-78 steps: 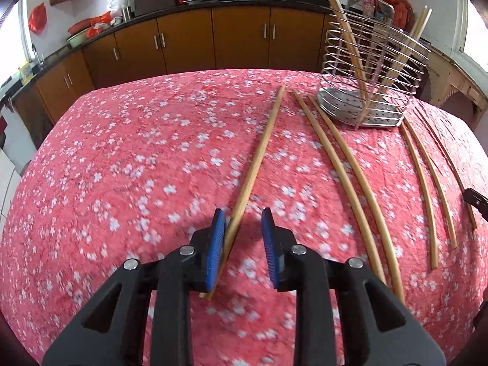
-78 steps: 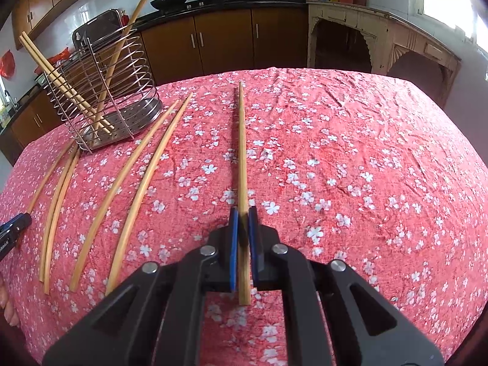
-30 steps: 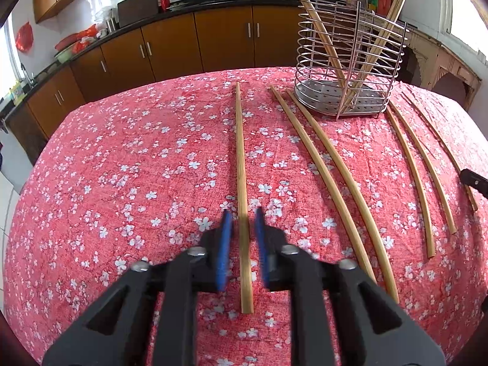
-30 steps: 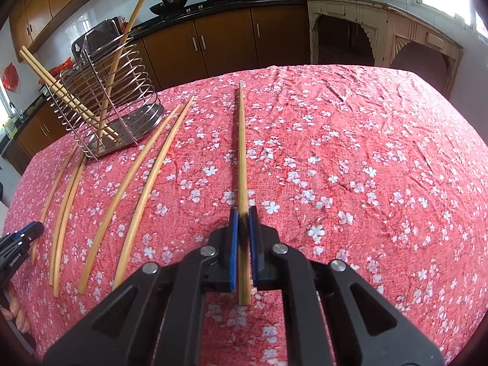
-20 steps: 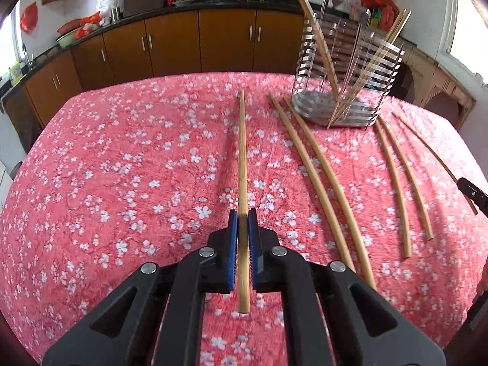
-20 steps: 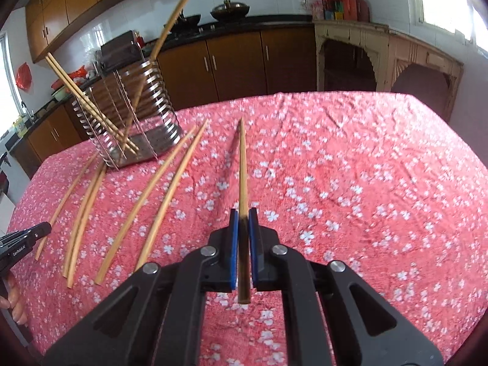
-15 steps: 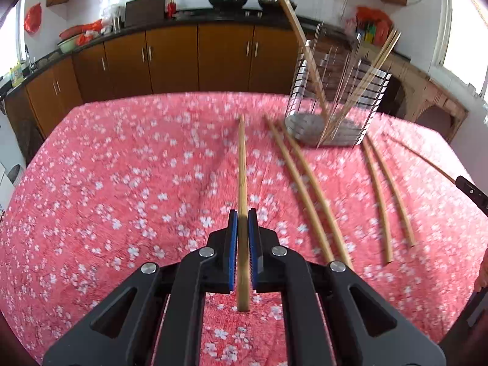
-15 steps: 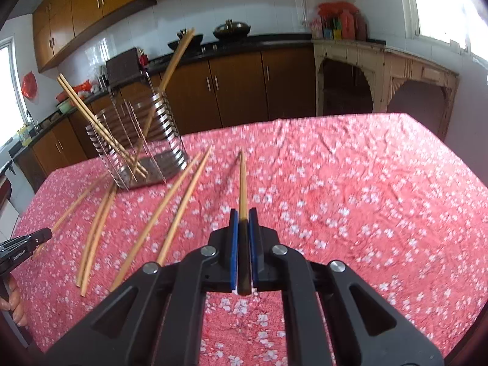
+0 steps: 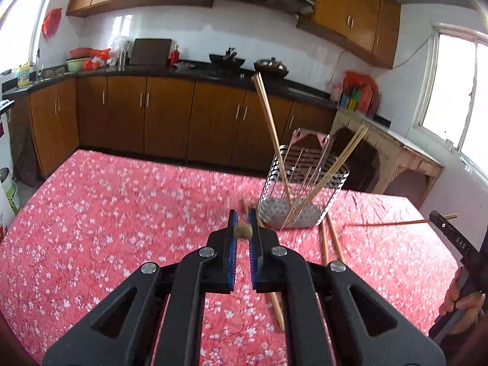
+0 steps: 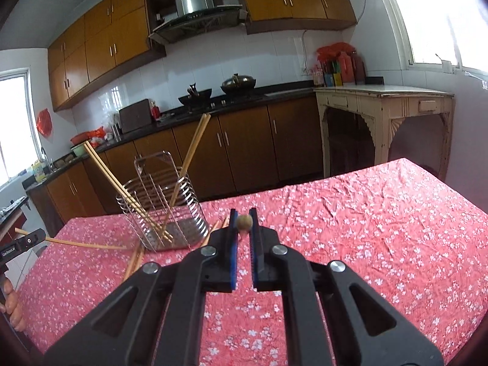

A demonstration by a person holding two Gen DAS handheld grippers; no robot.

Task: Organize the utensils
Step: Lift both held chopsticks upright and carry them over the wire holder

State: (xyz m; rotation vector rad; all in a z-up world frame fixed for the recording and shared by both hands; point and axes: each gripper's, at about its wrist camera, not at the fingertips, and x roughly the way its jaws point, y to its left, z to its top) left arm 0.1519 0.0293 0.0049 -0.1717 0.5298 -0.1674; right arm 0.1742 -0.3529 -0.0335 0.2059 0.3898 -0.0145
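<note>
My left gripper is shut on a bamboo chopstick, lifted off the table and seen end-on between the blue pads. My right gripper is shut on another chopstick, also raised and seen end-on. Each gripper shows in the other's view holding its stick level: the right one at the right edge, the left one at the left edge. The wire utensil holder stands on the table with several chopsticks leaning in it; it also shows in the right wrist view.
More chopsticks lie on the red flowered tablecloth beside the holder, and one lies under my left gripper. Brown kitchen cabinets run behind the table. A cream side table stands at the right.
Both grippers have lifted their chopsticks clear of the table and tilted up, so the sticks now point straight away from the cameras. The left gripper closed on its stick about a second ago.
</note>
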